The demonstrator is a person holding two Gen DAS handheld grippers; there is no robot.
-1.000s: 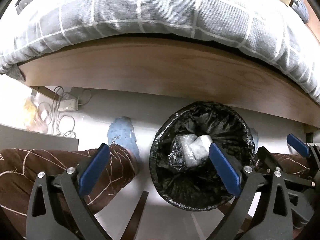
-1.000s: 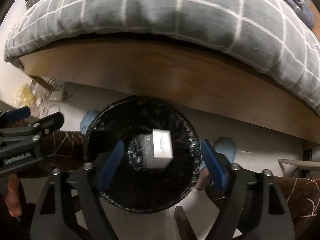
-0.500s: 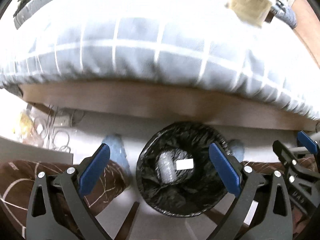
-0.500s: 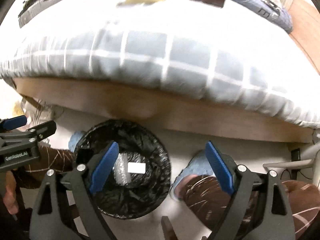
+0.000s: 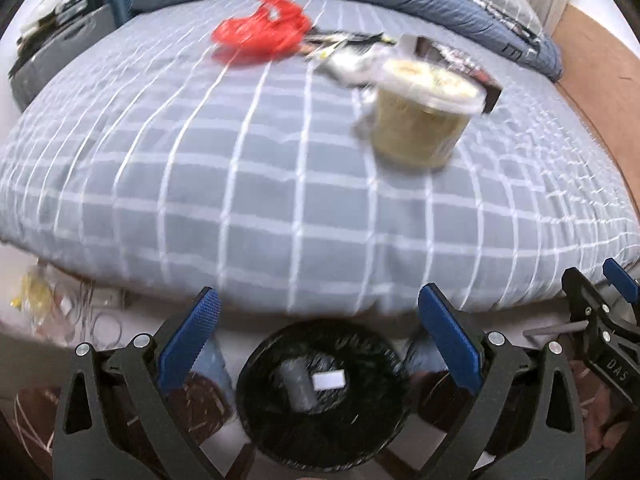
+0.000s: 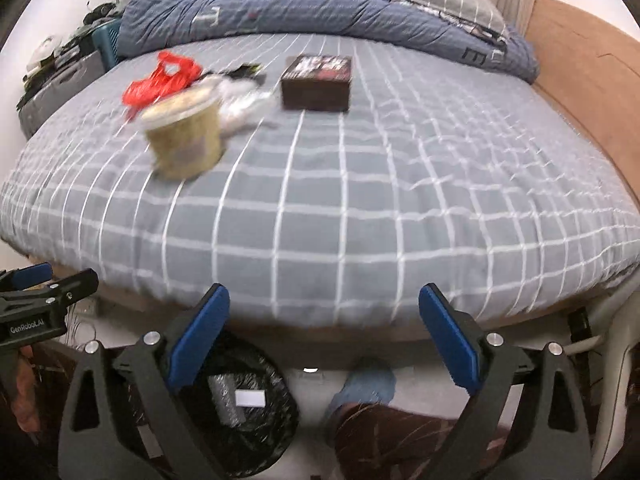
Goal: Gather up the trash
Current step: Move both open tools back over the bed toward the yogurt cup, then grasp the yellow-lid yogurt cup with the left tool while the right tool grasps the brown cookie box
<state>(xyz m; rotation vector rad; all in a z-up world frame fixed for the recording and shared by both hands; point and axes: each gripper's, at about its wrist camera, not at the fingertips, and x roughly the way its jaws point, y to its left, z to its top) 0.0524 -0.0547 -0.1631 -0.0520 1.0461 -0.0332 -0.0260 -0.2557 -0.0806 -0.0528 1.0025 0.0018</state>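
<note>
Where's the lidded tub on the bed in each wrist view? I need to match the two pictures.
Left wrist: tub upper right, on the checked bedspread.
Right wrist: tub upper left, on the same bedspread.
Shared landmark: red bag beyond the tub in both views.

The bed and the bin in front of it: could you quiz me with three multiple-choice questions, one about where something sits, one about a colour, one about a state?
1. Where is the lidded tub?
A. in the bin
B. on the checked bedcover
C. on the floor

2. What colour is the crumpled plastic bag?
A. red
B. green
C. white

3. How does the right hand-held gripper stand?
A. shut on a box
B. shut on nothing
C. open, holding nothing

Answers:
1 B, the tub stands upright on the bedcover.
2 A, it is bright red beside the tub.
3 C, its blue pads sit wide apart with nothing between them; the white box lies in the black-lined bin.
</note>
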